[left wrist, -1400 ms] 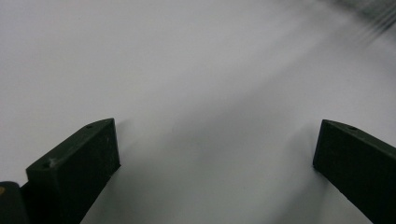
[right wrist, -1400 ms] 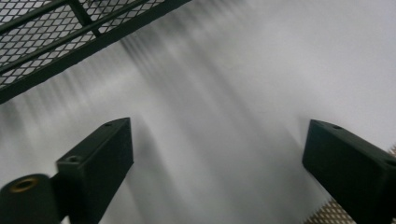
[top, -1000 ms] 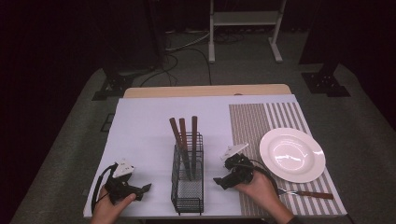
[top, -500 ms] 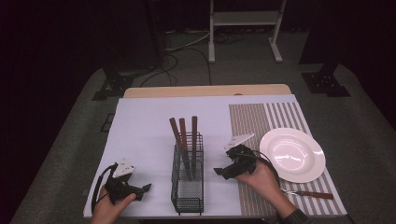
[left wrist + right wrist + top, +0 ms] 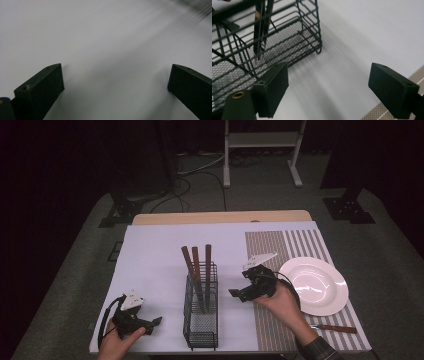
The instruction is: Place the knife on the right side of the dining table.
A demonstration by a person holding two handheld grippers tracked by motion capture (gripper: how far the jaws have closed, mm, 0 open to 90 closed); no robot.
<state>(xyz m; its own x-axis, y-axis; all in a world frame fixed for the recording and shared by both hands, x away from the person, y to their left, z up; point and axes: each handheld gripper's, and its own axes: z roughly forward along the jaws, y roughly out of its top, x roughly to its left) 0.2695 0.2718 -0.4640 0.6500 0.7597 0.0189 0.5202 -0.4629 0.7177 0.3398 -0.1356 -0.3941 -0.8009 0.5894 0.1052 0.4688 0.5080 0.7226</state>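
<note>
White tabletop (image 5: 155, 250): right gripper (image 5: 236, 293), jaws apart and empty, sits just right of the wire basket (image 5: 201, 320) whose three upright wooden-handled utensils (image 5: 197, 272) lean far-left; left gripper (image 5: 156, 321), likewise spread and empty, lies farther off.

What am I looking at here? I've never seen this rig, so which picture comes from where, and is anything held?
A person holds a two-jaw hand gripper in each hand; there is no robot arm. The high view looks down on the table: left gripper low at the near edge, right gripper raised beside the wire caddy, which holds three wooden-handled utensils. A plate sits on a striped mat, a knife near it. The other two pictures come from cameras on the grippers, looking along their black jaws. Both grippers stand open and hold nothing.
</note>
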